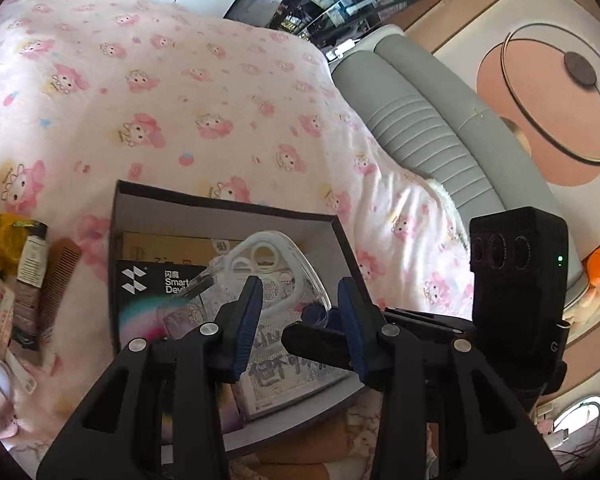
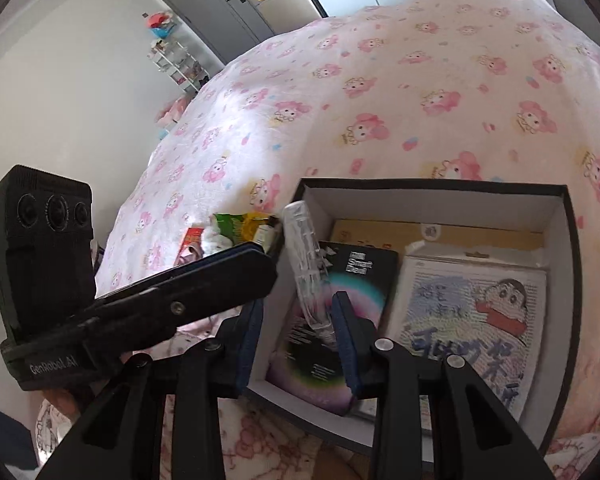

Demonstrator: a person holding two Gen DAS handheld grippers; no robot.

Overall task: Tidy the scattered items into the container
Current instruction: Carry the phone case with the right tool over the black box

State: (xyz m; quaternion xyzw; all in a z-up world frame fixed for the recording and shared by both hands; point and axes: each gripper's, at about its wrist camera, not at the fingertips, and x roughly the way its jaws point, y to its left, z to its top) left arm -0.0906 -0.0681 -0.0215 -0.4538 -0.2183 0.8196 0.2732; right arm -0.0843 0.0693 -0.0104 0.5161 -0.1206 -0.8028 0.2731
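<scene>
Nearest us the left tongs [image 1: 299, 282] stand about half open over the container, an open dark-rimmed cardboard box [image 1: 228, 204] resting on the bed's pink cartoon-print quilt [image 1: 180, 100]. The right tongs [image 2: 297, 300] come in from the other side at a similar half-width. Between the two hangs a clear plastic pouch with a white handle [image 1: 276, 264], up in the air above the box's inside. Its lower end lies against one pad of the right tongs, and the left tongs' tip sits close beside it. We cannot tell which pair is really pinching it, or whether both are. Already in the box we see a black Smart Device carton [image 1: 156, 280] and a cartoon-printed sheet [image 2: 472, 320]. We judge that the step in hand is delivering the pouch, and that the next move calls for lowering it past the rim, laying it flat on the contents and letting go cleanly. Left on the quilt just beside the box are a wooden comb [image 1: 60, 276], a cream tube [image 1: 32, 260] and a green and yellow packet [image 1: 0, 232], so we would turn to those afterwards
</scene>
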